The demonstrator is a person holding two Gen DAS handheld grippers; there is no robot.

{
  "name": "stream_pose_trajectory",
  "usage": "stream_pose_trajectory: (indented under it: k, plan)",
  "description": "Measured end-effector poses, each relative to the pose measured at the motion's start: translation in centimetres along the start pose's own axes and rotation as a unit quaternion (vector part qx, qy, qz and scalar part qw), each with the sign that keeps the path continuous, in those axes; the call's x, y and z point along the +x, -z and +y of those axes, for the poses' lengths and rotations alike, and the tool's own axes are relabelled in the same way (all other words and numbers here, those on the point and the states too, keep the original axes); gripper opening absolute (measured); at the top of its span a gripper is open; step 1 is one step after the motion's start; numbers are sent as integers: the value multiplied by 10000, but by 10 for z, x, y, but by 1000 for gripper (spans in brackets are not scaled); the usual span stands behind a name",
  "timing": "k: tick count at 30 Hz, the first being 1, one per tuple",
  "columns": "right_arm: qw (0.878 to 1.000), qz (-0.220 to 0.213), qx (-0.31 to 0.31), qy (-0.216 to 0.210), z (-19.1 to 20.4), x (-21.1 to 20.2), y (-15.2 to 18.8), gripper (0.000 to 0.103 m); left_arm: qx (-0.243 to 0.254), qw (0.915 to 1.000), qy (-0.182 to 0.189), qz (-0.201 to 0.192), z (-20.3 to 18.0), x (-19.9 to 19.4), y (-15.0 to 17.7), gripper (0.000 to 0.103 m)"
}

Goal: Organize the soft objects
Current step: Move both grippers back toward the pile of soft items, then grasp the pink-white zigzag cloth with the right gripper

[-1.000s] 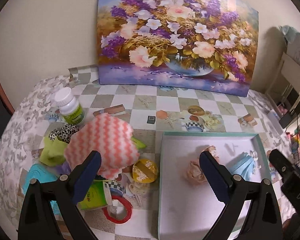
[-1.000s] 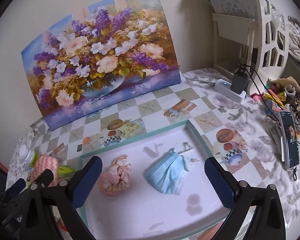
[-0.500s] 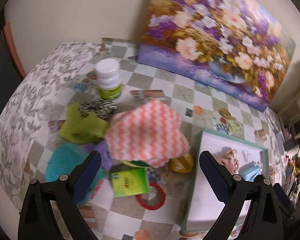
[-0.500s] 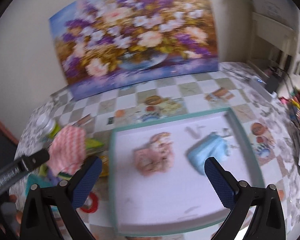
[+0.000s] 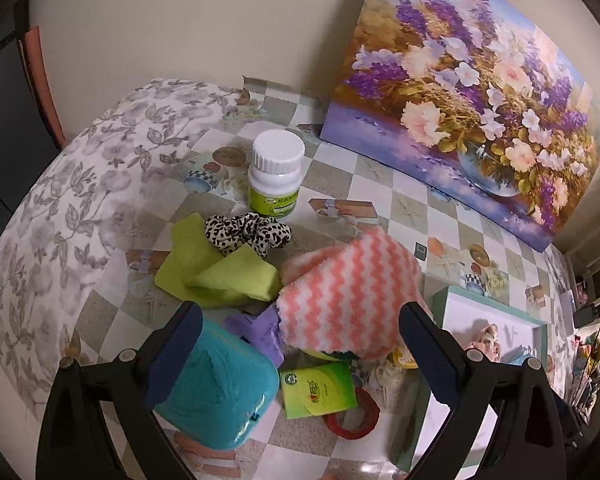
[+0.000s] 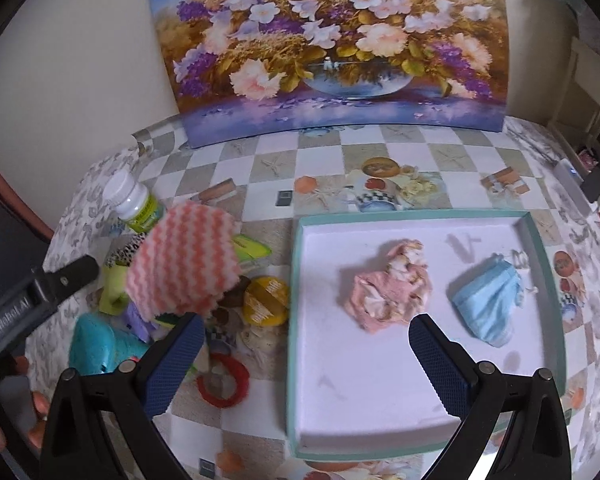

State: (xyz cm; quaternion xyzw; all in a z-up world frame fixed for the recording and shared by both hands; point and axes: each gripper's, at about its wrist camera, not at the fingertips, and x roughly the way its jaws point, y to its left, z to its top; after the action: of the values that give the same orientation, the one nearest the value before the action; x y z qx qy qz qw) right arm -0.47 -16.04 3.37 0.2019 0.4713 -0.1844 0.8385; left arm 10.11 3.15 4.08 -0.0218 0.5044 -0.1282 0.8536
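Note:
A pink-and-white zigzag cloth (image 5: 350,296) lies on a pile left of the white tray (image 6: 420,384); it also shows in the right wrist view (image 6: 184,268). Beside it lie a green cloth (image 5: 220,272), a leopard-print scrunchie (image 5: 248,234), a purple cloth (image 5: 260,330) and a teal soft item (image 5: 216,396). In the tray lie a pink floral scrunchie (image 6: 390,290) and a blue face mask (image 6: 490,304). My left gripper (image 5: 300,354) is open and empty above the pile. My right gripper (image 6: 304,364) is open and empty over the tray's left edge.
A white pill bottle with a green label (image 5: 276,172) stands behind the pile. A green packet (image 5: 318,390), a red ring (image 6: 224,380) and a yellow round tin (image 6: 266,300) lie near the tray. A flower painting (image 6: 332,48) leans on the wall.
Both grippers have swung left. The left wrist view now centres on the pile instead of the tray. The objects have not moved and both grippers stay open.

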Motion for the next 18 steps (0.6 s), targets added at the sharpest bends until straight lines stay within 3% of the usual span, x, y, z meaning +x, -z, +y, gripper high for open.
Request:
stream_pose_trajectory:
  k: [7, 14, 18]
  plan:
    - [9993, 200, -155, -267, 27, 22, -17, 103, -173, 9998, -43, 60, 12, 15, -19, 99]
    - [9978, 395, -240, -481, 44, 46, -30, 103, -208, 9985, -353, 361, 16, 30, -32, 99]
    - [9969, 501, -311, -516, 49, 59, -34, 101, -159, 9978, -256, 588, 11, 43, -36, 99]
